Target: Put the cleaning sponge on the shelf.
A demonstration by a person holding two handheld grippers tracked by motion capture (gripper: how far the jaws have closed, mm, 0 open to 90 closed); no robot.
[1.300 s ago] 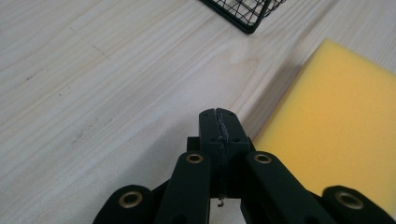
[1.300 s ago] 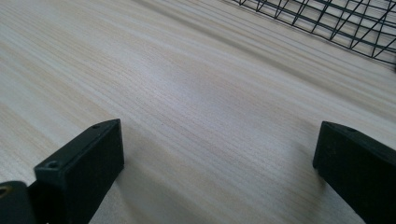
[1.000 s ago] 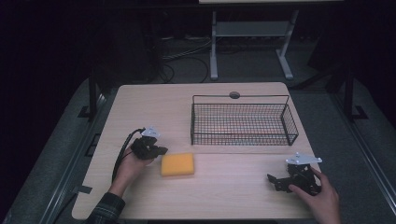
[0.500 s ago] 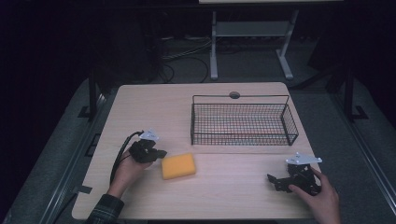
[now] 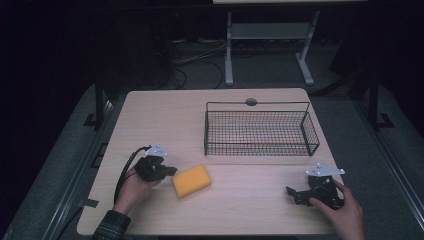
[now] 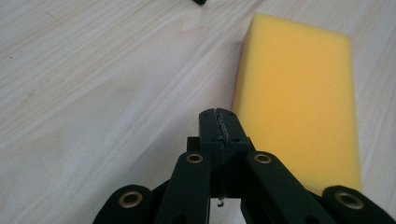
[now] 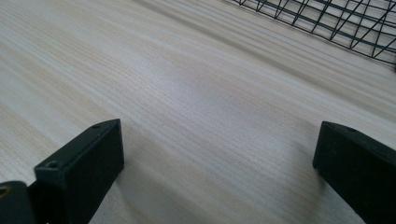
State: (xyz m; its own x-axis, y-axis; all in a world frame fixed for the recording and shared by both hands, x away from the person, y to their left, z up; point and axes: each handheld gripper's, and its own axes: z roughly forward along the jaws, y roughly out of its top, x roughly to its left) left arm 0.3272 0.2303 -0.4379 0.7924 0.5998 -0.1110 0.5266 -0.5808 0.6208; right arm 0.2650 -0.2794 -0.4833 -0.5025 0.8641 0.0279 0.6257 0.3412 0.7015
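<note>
Little has moved since the earlier frames: the left tool (image 5: 169,170) has crept slightly closer to the sponge (image 5: 191,181), while the right tool (image 5: 295,195) sits where it was. Seen from above, the yellow sponge lies flat on the wooden bench (image 5: 165,115), near the front edge and left of centre, with the left tool's tip just beside its left end. A wire basket (image 5: 260,131) stands farther back on the right half of the bench, well apart from the sponge.

From above, both tools are small dark shapes in the person's hands and their jaws are hard to read. The left gripper view settles it for that side: the 2 black jaws of the left tool (image 6: 219,128) are pressed together with nothing between them, and the sponge (image 6: 299,93) lies just to their right; whether the tip touches it I cannot tell. That view also shows a thin pink layer along the sponge's lower edge.

The right gripper view shows the right tool (image 7: 219,149) with its jaws spread wide and bare wood between them, gripping nothing. A corner of the basket (image 7: 336,18) crosses the top right there.
</note>
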